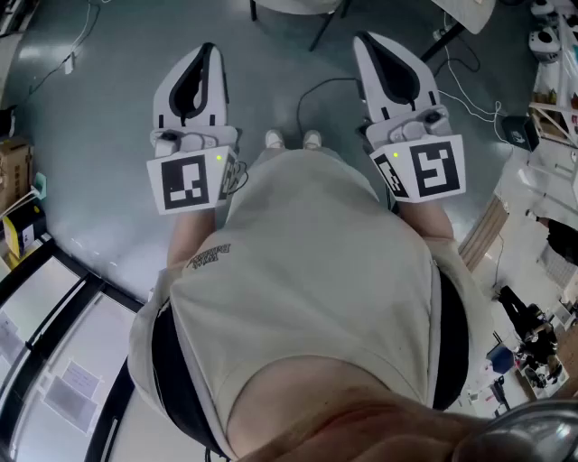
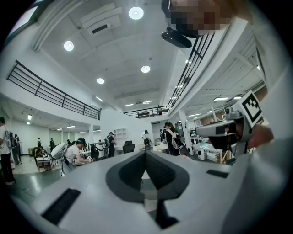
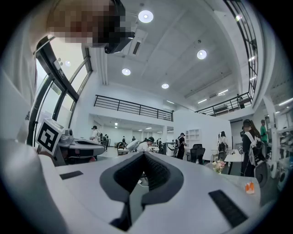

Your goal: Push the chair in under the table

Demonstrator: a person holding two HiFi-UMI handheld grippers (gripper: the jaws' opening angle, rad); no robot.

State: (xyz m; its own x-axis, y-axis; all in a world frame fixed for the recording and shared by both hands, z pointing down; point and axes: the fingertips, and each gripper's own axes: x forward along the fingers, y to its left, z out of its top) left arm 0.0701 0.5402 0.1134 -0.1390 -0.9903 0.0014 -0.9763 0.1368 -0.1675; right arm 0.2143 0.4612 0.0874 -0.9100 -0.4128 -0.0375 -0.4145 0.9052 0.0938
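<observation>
In the head view both grippers are held level in front of the person's pale shirt, side by side above a grey floor. My left gripper (image 1: 206, 52) is shut with nothing in it, and so is my right gripper (image 1: 368, 42). The left gripper view shows its shut jaws (image 2: 145, 154) aimed across an open hall, and the right gripper view shows the same (image 3: 144, 155). Thin dark legs (image 1: 325, 29) under a white edge reach in at the top of the head view; I cannot tell whether they are the chair's. A white tabletop corner (image 1: 471, 11) shows at the top right.
A black cable (image 1: 312, 88) loops over the floor ahead of the person's shoes (image 1: 289, 140). Shelves and clutter (image 1: 546, 99) line the right side, and boxes (image 1: 13, 176) stand at the left. Several people, desks and an office chair (image 2: 128, 146) fill the far hall.
</observation>
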